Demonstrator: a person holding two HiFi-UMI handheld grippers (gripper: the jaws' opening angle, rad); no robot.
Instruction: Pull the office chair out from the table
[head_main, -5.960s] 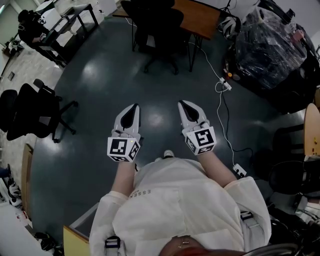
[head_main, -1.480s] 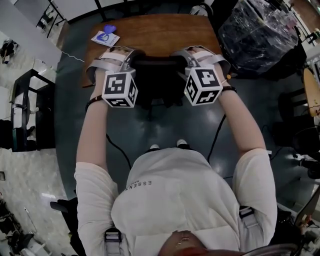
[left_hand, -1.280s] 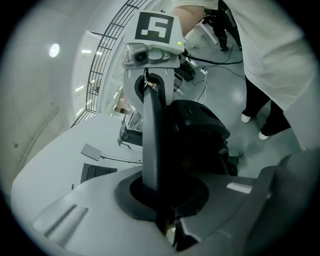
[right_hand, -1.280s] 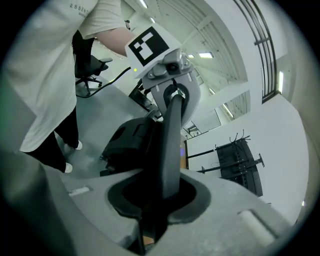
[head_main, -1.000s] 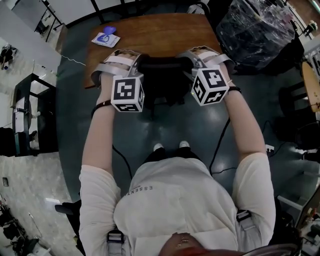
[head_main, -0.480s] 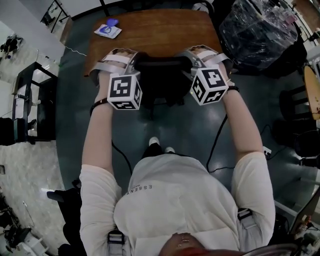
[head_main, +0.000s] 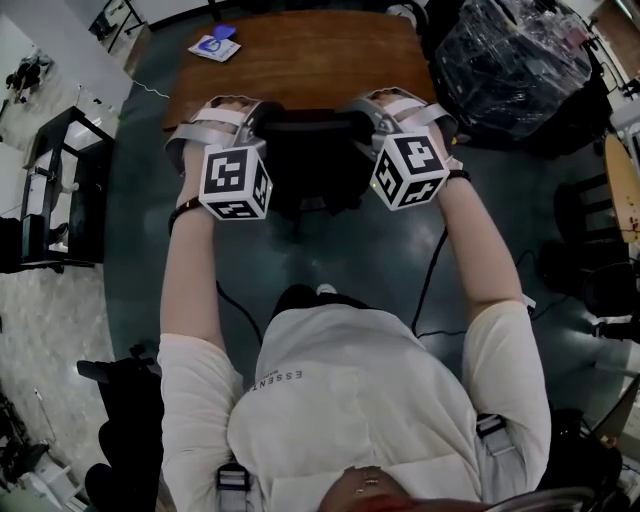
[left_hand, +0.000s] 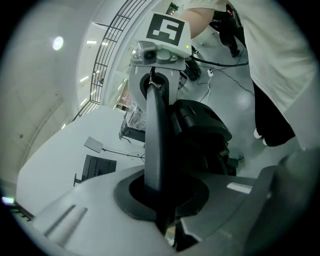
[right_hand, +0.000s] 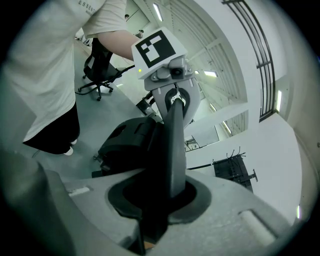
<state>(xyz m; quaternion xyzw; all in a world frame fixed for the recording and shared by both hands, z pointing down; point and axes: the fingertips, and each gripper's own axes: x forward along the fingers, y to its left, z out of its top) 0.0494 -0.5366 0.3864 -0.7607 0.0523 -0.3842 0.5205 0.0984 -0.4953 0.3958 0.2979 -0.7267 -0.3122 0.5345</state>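
– Brown wood across the top of the head view: is that the table (head_main: 300, 65)?
– It is. The black office chair (head_main: 310, 170) stands close against its near edge, between the table and the person in the white shirt (head_main: 350, 400). The top rail of the backrest (head_main: 312, 122) lies just beside the table's edge. The seat I cannot make out from above.
– And the grippers?
– One at each end of that rail. The left gripper (head_main: 262, 122) is at the chair's left corner and the right gripper (head_main: 362, 113) at its right corner, with both arms stretched forward.
– Fingers spread or pressed together?
– Pinching. In the left gripper view the two jaws are clamped on the dark edge of the backrest. That edge runs straight away from them to the right gripper at the far end (its marker cube (left_hand: 167, 30) shows plainly on top). The right gripper view is the mirror of it: jaws closed tight on the same dark rail, with the left gripper at the far end.
– Anything else about?
– A small blue-and-white card (head_main: 212, 45) lies on the table's far left corner, well apart from the chair. A bundle wrapped in clear plastic (head_main: 520, 60) sits to the right of the table. A cable (head_main: 428, 280) trails over the dark floor (head_main: 380, 250) near the person's right arm. A second office chair (right_hand: 97, 70) stands in the background of the right gripper view.
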